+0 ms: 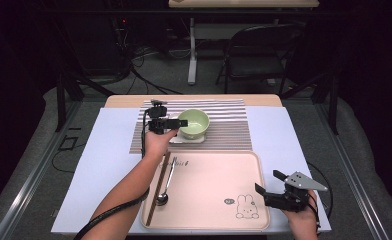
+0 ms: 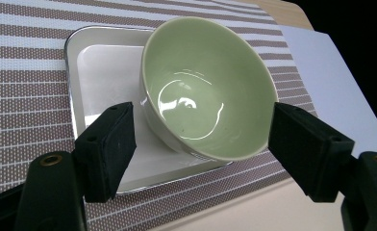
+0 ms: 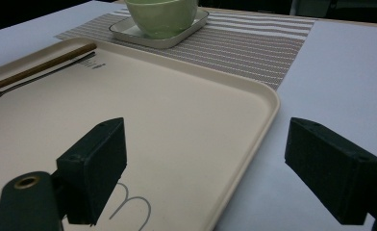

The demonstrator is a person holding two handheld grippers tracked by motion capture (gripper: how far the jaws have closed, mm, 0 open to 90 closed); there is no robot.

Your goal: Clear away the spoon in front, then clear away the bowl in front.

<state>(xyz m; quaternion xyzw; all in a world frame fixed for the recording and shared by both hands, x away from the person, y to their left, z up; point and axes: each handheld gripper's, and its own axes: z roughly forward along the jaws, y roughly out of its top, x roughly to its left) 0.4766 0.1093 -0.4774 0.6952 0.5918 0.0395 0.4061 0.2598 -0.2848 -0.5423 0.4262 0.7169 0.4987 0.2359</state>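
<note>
A pale green bowl (image 1: 193, 123) (image 2: 206, 86) (image 3: 160, 15) sits on a small white square plate (image 1: 175, 139) (image 2: 105, 72) (image 3: 129, 32) on the striped placemat (image 1: 224, 131). My left gripper (image 1: 170, 123) (image 2: 201, 149) hovers just left of the bowl, open, its jaws spread to either side of the bowl's near rim without touching it. My right gripper (image 1: 268, 183) (image 3: 206, 168) is open over the front right corner of the beige tray (image 1: 219, 175) (image 3: 177, 110), holding nothing.
A spoon (image 1: 166, 185) (image 3: 32, 82) and brown chopsticks (image 1: 158, 187) (image 3: 37, 65) lie along the tray's left side. A rabbit drawing (image 1: 245, 206) marks the tray's front right. White sheet (image 1: 104, 155) covers the table. A folding chair (image 1: 256, 50) stands beyond the table.
</note>
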